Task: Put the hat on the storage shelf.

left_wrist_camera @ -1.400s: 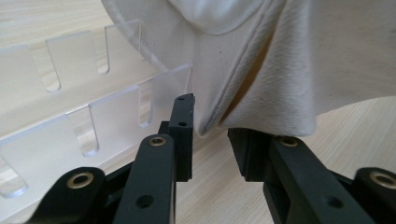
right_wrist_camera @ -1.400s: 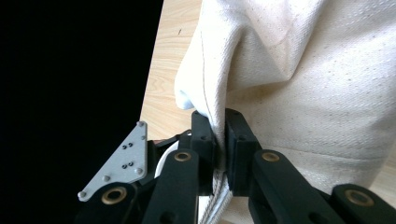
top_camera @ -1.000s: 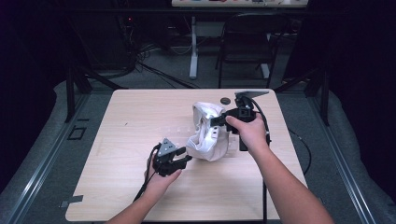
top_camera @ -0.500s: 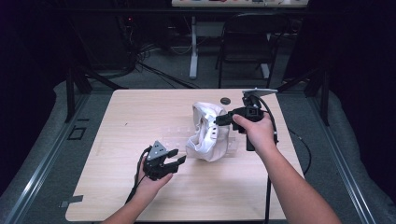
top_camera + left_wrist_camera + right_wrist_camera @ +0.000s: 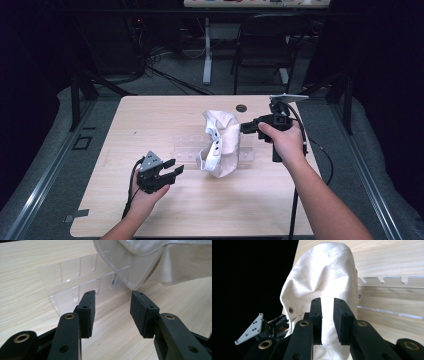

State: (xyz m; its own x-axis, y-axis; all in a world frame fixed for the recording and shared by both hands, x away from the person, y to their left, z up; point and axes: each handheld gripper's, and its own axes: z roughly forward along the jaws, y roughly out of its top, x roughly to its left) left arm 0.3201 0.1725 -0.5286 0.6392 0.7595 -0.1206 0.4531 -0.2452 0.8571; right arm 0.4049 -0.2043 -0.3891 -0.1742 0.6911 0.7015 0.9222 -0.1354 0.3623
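A white fabric cap hangs over a clear slotted acrylic rack in the middle of the wooden table. My right gripper is level at the cap's right edge. Its jaws have just been opening and stand a narrow gap apart, with the cap close in front and nothing pinched by my right gripper. My left gripper is held low at the front left, apart from the cap. Its jaws have also just been opening. My left gripper is empty and faces the rack and the cap.
A small black disc lies on the table behind the cap. Past the far edge stand a chair, cables and a dark floor. The left gripper appears beyond the cap in the right gripper view.
My left hand has drawn back from the cap toward the front left. My right gripper has let go of the cap's edge and backed off slightly to the right.
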